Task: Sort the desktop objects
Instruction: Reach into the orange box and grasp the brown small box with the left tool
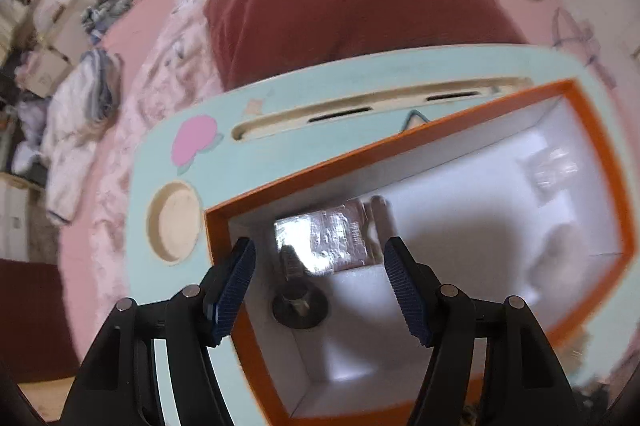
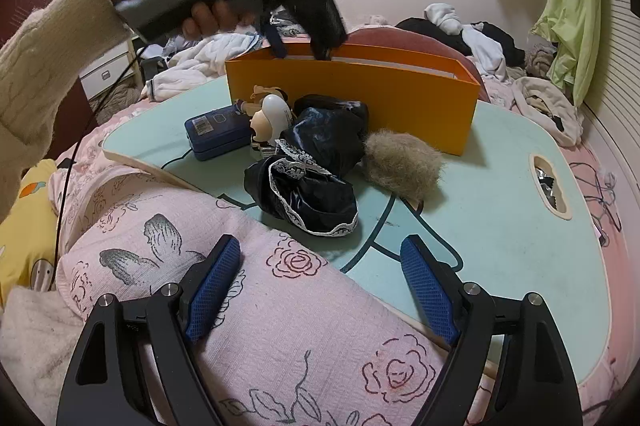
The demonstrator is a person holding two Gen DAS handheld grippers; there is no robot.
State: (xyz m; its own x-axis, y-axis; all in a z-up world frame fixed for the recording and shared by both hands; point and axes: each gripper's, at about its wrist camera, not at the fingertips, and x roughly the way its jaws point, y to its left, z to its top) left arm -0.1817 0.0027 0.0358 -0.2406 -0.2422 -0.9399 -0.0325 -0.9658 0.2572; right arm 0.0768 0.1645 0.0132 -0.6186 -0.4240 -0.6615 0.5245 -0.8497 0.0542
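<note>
Left gripper hangs over the orange box, fingers wide and empty. Right gripper, fingers wide and empty, sits well back from the box; black lace cloth, fur ball and blue case lie before it on the tabletop.

Ahead of the right fingers, the tray is pale mint with dark line drawings; on it are an orange box, a navy case, glossy black cloth with white lace trim, and a tan fur tuft. Beneath the blue mesh-textured pads lies a pink blanket with outlined roses.
</note>
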